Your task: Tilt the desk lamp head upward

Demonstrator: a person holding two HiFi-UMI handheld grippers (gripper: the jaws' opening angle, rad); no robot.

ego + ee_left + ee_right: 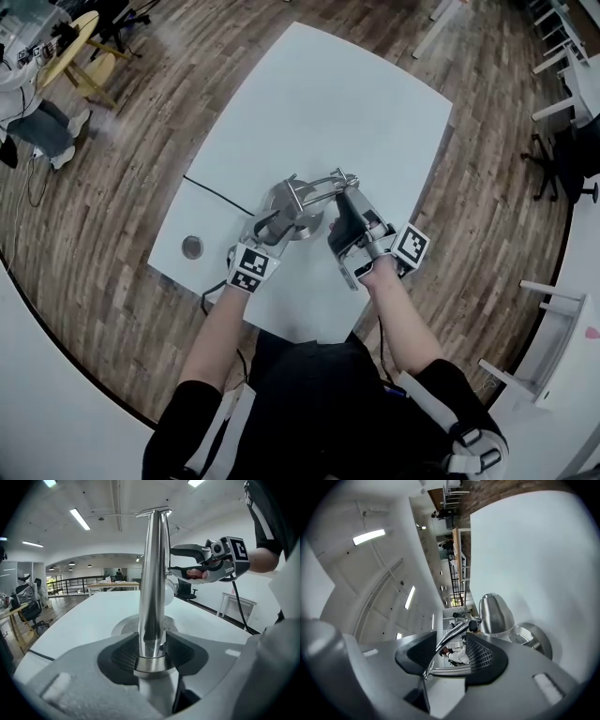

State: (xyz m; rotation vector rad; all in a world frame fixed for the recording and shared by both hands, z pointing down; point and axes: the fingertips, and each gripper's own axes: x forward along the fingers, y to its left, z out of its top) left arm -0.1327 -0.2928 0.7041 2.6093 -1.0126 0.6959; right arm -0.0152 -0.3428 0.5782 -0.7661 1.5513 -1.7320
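Chrome desk lamp [298, 202] stands on the white table [319, 94] toward the person's edge, round base [536, 639] flat on the top and a black cord [216, 193] lying to its left. Left gripper [151, 651] is clenched on the lamp's upright post [153, 588] just above the base, pads tight on both sides. Right gripper [172, 559] is released near the post's top, jaws wide apart one above the other; the thin lamp arm [452, 632] shows through the gap with neither pad on it, and the domed lamp head [495, 613] sits just beyond.

No text, label, brand or number can be read anywhere.
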